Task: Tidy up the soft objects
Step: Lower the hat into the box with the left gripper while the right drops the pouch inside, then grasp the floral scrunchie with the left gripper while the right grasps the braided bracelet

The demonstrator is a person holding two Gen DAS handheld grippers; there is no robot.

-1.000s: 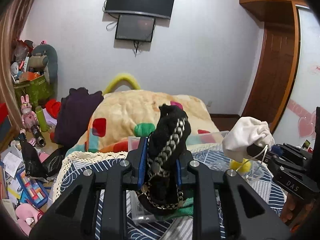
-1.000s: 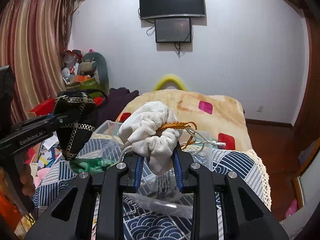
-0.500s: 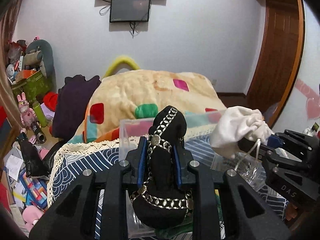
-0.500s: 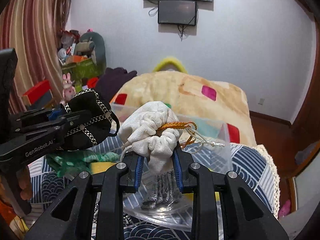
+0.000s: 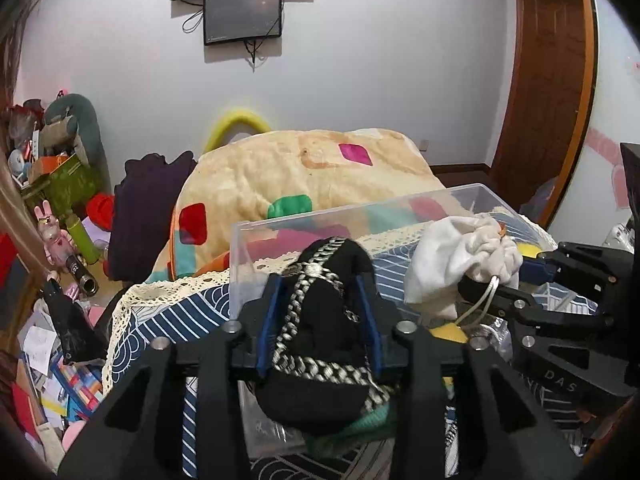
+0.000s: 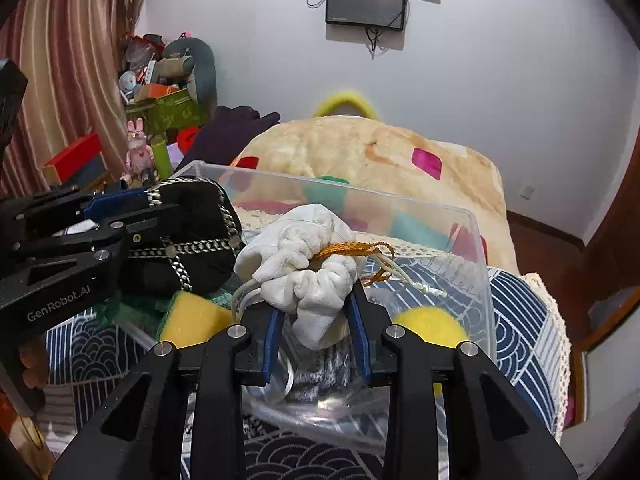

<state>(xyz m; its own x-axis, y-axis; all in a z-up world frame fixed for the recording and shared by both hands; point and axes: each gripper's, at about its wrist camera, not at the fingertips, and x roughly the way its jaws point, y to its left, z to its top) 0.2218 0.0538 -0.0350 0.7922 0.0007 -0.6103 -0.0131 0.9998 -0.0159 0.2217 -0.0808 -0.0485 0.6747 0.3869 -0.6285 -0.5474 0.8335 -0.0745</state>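
Observation:
My left gripper point(image 5: 320, 296) is shut on a black fabric pouch with a silver chain point(image 5: 324, 320) and holds it over the near side of a clear plastic bin point(image 5: 320, 216). My right gripper point(image 6: 316, 300) is shut on a white drawstring cloth bag point(image 6: 308, 256) with an orange cord, held over the same bin point(image 6: 472, 232). The pouch also shows at the left of the right wrist view point(image 6: 192, 232); the white bag shows at the right of the left wrist view point(image 5: 460, 264). Yellow sponges point(image 6: 192, 320), a yellow ball point(image 6: 432, 320) and green fabric point(image 6: 132, 312) lie in the bin.
The bin rests on a blue patterned cloth with a lace edge point(image 5: 160, 312). Behind it lies a beige blanket with coloured patches point(image 5: 312, 176). Toys, boxes and papers clutter the floor at left point(image 5: 52, 240). A wooden door point(image 5: 548, 80) stands at right.
Both grippers have come down and forward to the bin with their loads still held. The bin now fills more of both views.

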